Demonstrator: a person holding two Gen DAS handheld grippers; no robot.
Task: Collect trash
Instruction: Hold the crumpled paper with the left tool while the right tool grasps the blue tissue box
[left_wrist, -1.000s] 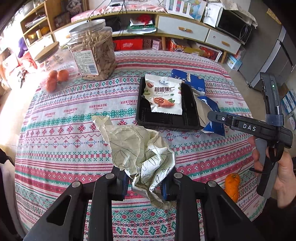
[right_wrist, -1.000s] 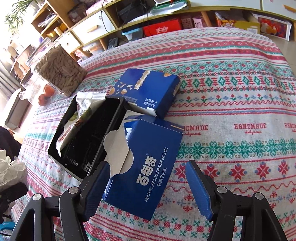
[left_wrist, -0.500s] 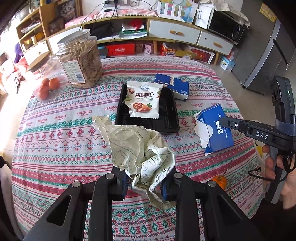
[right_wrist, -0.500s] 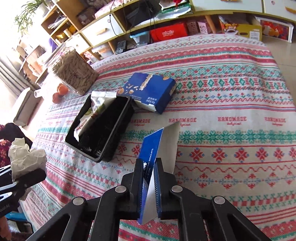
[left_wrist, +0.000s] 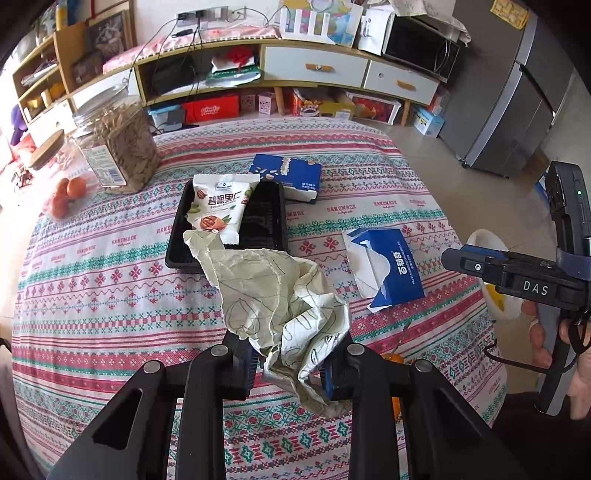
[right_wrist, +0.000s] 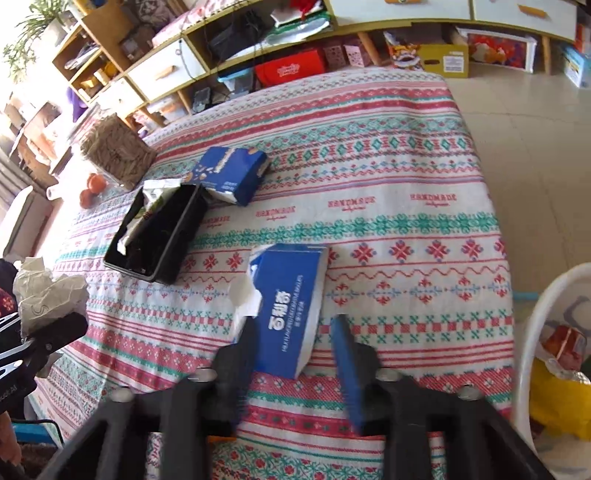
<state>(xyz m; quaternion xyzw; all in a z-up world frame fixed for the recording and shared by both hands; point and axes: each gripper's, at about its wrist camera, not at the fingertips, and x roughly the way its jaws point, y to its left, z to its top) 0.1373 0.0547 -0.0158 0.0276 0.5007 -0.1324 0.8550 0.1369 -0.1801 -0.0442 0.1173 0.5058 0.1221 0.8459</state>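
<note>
My left gripper (left_wrist: 290, 369) is shut on a crumpled pale green paper (left_wrist: 273, 295) and holds it above the table's near side; the paper also shows in the right wrist view (right_wrist: 44, 291). My right gripper (right_wrist: 295, 343) is open, its fingers apart just above the near end of a torn blue biscuit box (right_wrist: 288, 299) that lies flat on the cloth; the box also shows in the left wrist view (left_wrist: 388, 269). A black tray (left_wrist: 266, 225) holds a white nut packet (left_wrist: 218, 206). A second blue box (left_wrist: 286, 177) lies behind the tray.
A white bin (right_wrist: 546, 332) with trash inside stands off the table's right edge. A jar of seeds (left_wrist: 118, 147) and some oranges (left_wrist: 66, 192) are at the far left. A small orange (left_wrist: 391, 360) lies by my left gripper. Shelves and drawers stand behind.
My right gripper, shut on the blue biscuit box half a second ago, has opened; the box now lies flat on the cloth. The left gripper has risen and still holds the paper.
</note>
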